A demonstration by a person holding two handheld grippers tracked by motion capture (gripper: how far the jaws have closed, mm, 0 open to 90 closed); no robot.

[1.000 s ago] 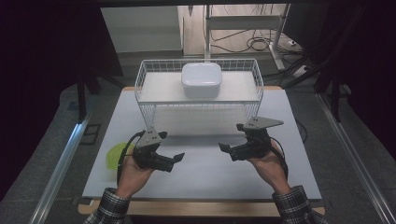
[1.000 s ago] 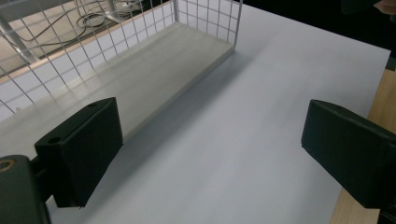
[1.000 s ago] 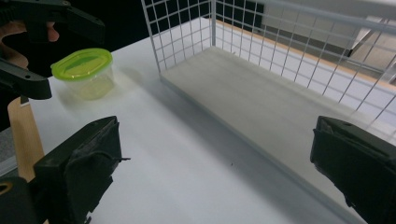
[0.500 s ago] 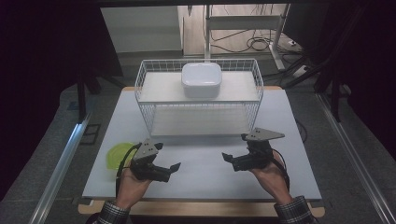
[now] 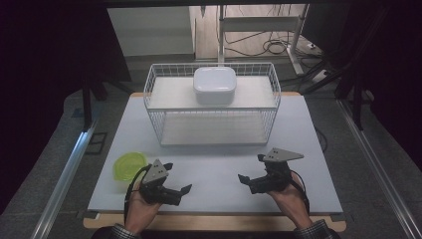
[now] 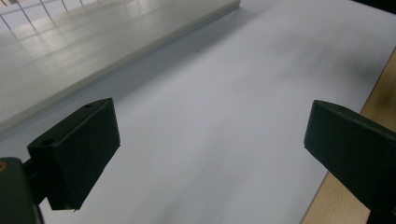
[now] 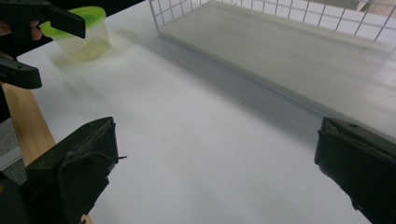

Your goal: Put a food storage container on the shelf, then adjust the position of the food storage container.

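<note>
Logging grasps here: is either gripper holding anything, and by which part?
Nothing. The left gripper and right gripper both stand open over the bare mat.

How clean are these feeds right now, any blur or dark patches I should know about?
High view: sharp on the table, surroundings almost black. Left gripper view: soft, wire rack shelf glary. Right gripper view: green bowl and near jaws blurred.

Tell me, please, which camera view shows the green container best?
The high view shows it best: the green container sits whole on the table, beside the left gripper. The right gripper view shows it far off in a corner, partly behind the left gripper's jaw. The left gripper view looks toward the wire basket.
</note>
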